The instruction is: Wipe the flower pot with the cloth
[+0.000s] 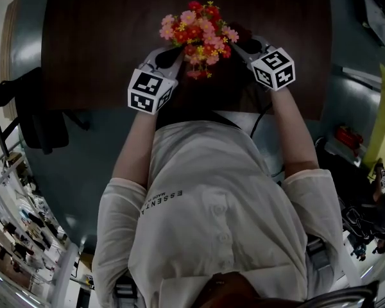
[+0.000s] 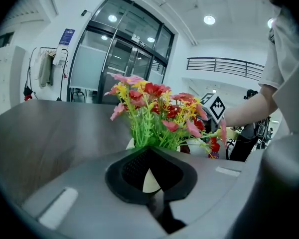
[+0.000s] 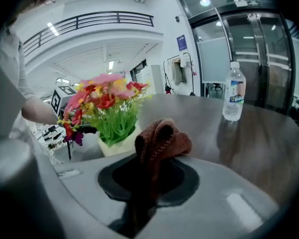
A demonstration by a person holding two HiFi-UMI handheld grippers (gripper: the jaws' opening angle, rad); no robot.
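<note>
- Office chair (image 1: 42,124): black, on the floor at the far left, well apart from the work.
- Table (image 1: 96,37): dark wood-grain top that carries the task's things.
- Left gripper (image 1: 172,55): at the left side of the plant. Its jaws are drawn together and, in its own view, a cream sliver sits pinched between them, which I read as the pot's rim.
- Flower pot (image 3: 118,144): small and cream, upright on the table between the two grippers. From above it is hidden under its flowers (image 1: 197,31), a red, pink and yellow bunch on green stems.
  - Handling, by judgement: it is likely light and rigid, and top-heavy under the spray. It is apt to slide or tip under a sideways rub.
  - It is best braced at the rim, clear of the stems.
- Right gripper (image 1: 242,42): at the plant's right, clamped on the cloth.
- Cloth (image 3: 162,141): a brown knit, bunched and standing up out of the jaws, just beside the pot's wall. Whether it touches the wall cannot be told.
  - Handling, by judgement: it is soft and limp. A grip on the gathered middle leaves a free fold to wipe with.
- Water bottle (image 3: 233,97): clear and upright, further right on the table, well apart.
</note>
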